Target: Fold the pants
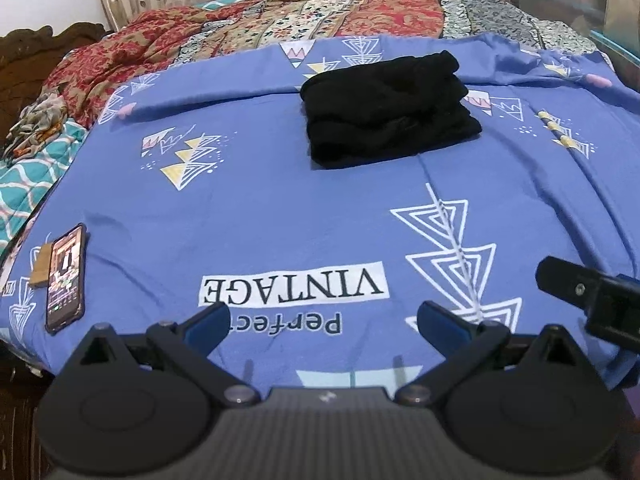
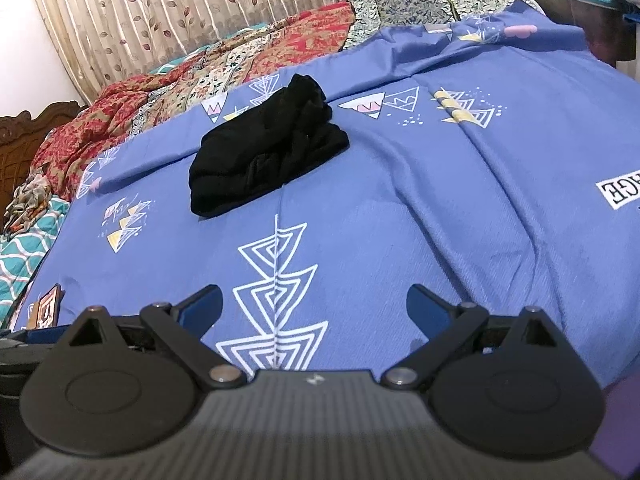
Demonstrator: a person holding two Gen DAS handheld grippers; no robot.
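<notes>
The black pants (image 1: pixel 388 110) lie folded into a compact stack on the blue patterned bedsheet (image 1: pixel 280 208), toward the far side of the bed. They also show in the right wrist view (image 2: pixel 266 152). My left gripper (image 1: pixel 322 318) is open and empty, hovering over the near edge of the bed, well short of the pants. My right gripper (image 2: pixel 314 304) is open and empty too, also near the bed's front edge. Part of the right gripper (image 1: pixel 580 288) shows at the right edge of the left wrist view.
A phone (image 1: pixel 66 276) lies at the near left of the sheet beside a small brown item (image 1: pixel 40 266). A red patterned quilt (image 1: pixel 248 24) is bunched along the far side, a teal blanket (image 1: pixel 28 192) at left. Curtains (image 2: pixel 180 12) hang behind.
</notes>
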